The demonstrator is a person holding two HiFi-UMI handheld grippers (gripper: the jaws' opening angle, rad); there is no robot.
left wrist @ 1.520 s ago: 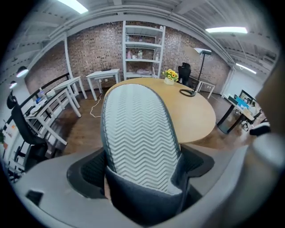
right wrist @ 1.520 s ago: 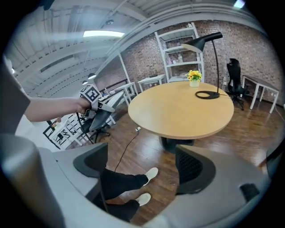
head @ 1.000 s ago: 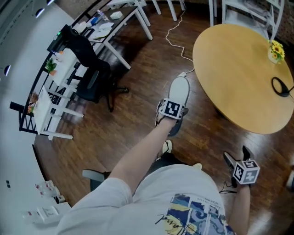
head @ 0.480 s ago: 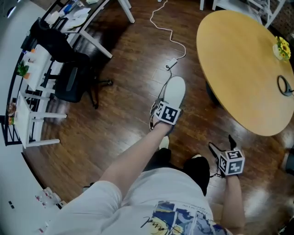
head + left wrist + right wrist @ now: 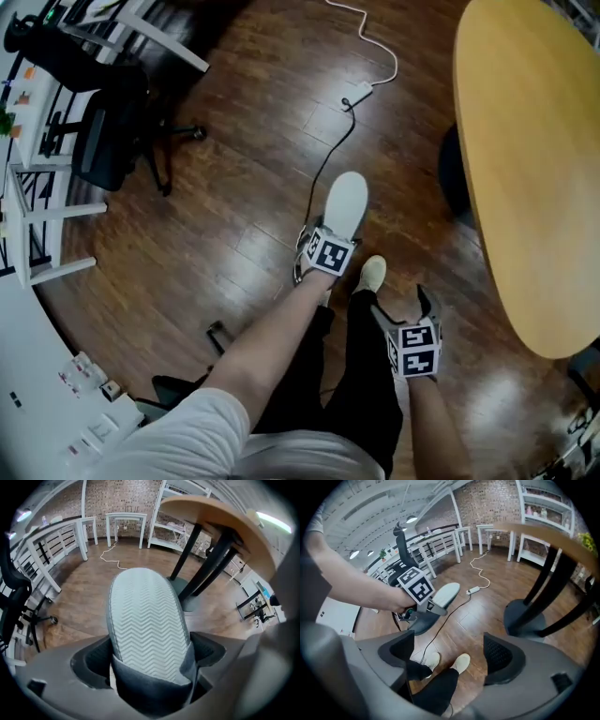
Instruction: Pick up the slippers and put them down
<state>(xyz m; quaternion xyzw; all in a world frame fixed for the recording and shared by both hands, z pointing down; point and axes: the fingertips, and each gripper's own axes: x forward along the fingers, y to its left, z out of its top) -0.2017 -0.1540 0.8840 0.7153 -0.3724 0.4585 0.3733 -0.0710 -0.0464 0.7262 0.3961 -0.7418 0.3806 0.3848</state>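
Note:
A pale grey-green slipper with a zigzag sole is clamped by its dark heel end in my left gripper, held above the wooden floor with the sole facing up. The right gripper view shows the same slipper and the left gripper to its upper left. My right gripper is lower right in the head view, open and empty, its fingers pointing over the floor and the person's shoes. No second slipper is in sight.
A round wooden table on a dark pedestal stands to the right. A white cable and plug lie on the floor ahead. A black office chair and white desks are at the left.
The head view has tilted further down. The left gripper with the slipper came lower and closer to the person's legs; the right gripper moved left, nearer to it.

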